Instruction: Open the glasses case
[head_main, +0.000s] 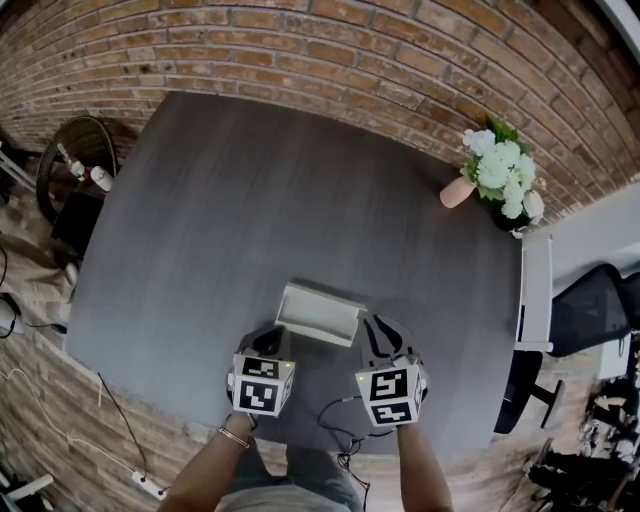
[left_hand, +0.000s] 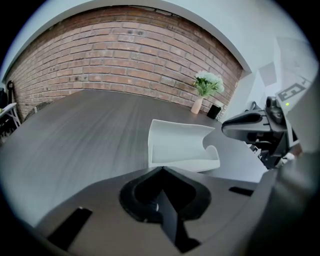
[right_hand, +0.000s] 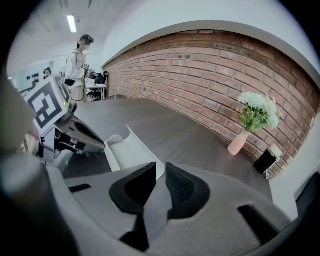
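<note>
A white glasses case (head_main: 318, 314) lies open on the dark grey table (head_main: 230, 200), near its front edge. The lid (left_hand: 177, 140) stands upright at the far side. My right gripper (right_hand: 158, 169) is shut on the lid's right edge, and a thin white strip of it shows between the jaws. In the head view this right gripper (head_main: 375, 328) sits at the case's right end. My left gripper (left_hand: 161, 169) has its jaws meeting, right at the case's near left corner. Whether it pinches the case wall is hidden. In the head view the left gripper (head_main: 267, 343) is at the case's left.
A pink vase (head_main: 457, 192) with white flowers (head_main: 503, 170) stands at the table's far right corner beside a small black object (right_hand: 263, 161). A brick wall (head_main: 330, 50) runs behind the table. A black chair (head_main: 590, 310) stands to the right. A person (right_hand: 77, 60) stands far off.
</note>
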